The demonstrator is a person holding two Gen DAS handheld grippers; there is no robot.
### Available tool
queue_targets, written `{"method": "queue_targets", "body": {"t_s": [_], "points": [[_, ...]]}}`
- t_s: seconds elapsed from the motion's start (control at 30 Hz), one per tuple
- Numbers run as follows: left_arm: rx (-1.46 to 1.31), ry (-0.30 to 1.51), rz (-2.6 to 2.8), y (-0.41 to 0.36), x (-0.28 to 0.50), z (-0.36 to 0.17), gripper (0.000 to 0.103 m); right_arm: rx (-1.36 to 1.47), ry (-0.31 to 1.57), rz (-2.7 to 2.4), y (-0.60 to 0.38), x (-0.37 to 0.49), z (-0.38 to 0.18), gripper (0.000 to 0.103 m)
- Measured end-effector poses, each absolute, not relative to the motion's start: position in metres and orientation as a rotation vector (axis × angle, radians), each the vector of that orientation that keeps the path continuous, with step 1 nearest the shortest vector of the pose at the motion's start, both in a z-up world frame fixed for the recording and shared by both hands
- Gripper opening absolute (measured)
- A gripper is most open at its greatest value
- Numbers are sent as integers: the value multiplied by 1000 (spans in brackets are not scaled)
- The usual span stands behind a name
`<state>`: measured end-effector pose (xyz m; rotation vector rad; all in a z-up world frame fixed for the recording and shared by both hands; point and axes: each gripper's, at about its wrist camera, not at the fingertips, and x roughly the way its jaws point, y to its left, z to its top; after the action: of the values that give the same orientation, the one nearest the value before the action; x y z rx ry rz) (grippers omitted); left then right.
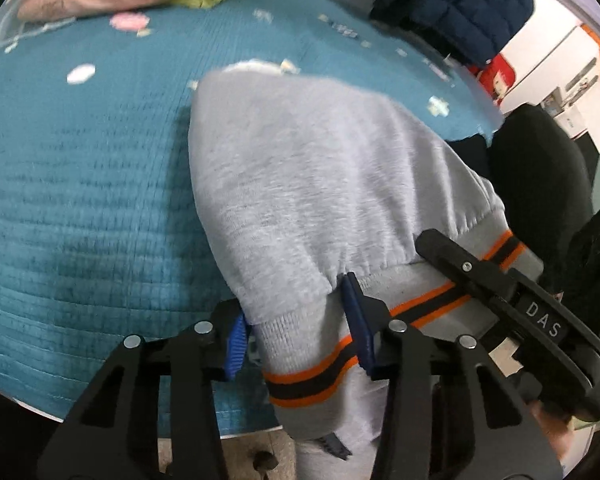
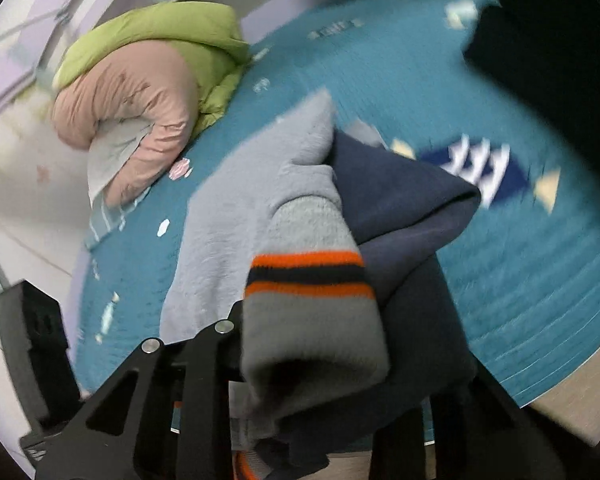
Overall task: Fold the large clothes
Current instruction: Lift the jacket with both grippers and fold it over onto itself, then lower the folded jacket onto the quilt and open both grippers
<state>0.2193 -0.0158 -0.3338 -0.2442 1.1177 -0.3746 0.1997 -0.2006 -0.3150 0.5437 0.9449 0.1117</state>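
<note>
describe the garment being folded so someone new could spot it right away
Start at the teal quilted bedspread that covers the whole work surface. Near its front edge lies a grey fleece sweatshirt, with both grippers at its hem. Unlike the puffy pink jacket, green jacket and navy jacket at the far side, it has a ribbed hem band striped orange and black.

A grey fleece sweatshirt (image 1: 300,184) with navy panels (image 2: 396,200) lies bunched across the near right part of the teal cover, its ribbed hem, banded orange and black, raised at the near edge and a striped cuff (image 2: 312,300) hanging forward
</note>
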Motion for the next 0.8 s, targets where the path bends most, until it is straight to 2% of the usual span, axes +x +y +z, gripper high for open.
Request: {"method": "queue_targets", "body": {"t_s": [0.27,0.47,0.67,0.8], "points": [[-294,984,-445,-28,200,-261,42,272,802,104,-199,188,-234,26],[-317,865,-558,-76,203,-188,41,190,632,87,-240,169,-163,26],[-285,694,-704,-165,209,-108,42,136,422,9,-317,151,-82,26],[-263,574,-794,-251,214,-69,42,144,283,-60,-386,138,-51,27]]}}
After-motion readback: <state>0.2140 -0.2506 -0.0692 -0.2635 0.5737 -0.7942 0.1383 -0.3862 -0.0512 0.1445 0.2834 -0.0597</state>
